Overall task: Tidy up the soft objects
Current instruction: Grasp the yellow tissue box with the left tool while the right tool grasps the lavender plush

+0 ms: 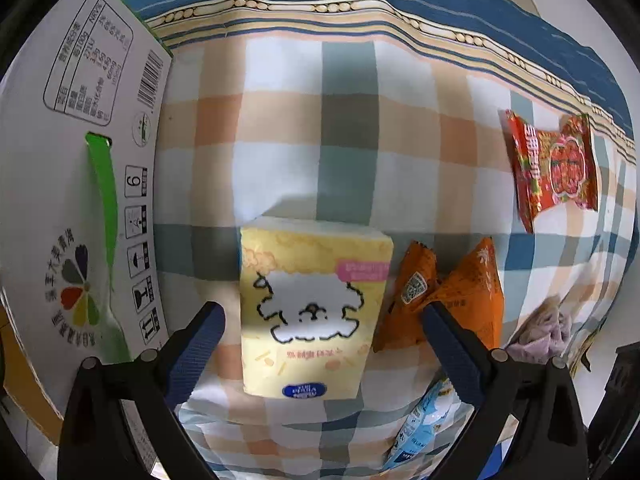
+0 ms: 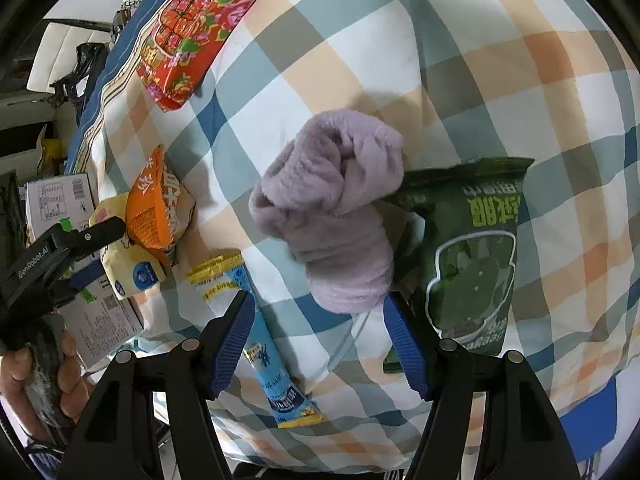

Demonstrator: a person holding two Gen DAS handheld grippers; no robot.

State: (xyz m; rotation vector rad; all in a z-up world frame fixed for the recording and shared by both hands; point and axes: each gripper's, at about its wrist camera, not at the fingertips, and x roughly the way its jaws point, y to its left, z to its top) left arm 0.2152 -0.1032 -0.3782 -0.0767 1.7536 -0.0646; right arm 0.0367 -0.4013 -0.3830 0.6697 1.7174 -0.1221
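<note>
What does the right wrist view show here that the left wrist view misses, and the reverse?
Only the right wrist view shows the green snack bag and the left gripper seen from outside, plus the right gripper open before the purple fluffy cloth. Only the left wrist view shows the box's nutrition label up close. Both show the yellow pack, orange packet, red packet, blue tube and cardboard box.

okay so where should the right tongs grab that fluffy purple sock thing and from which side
Grip the purple sock across its near rounded end, just ahead of the open right tongs, coming straight down. That end is narrower than the gap and lies clear of the blue sachet; the far bunched end touches the green packet.
</note>
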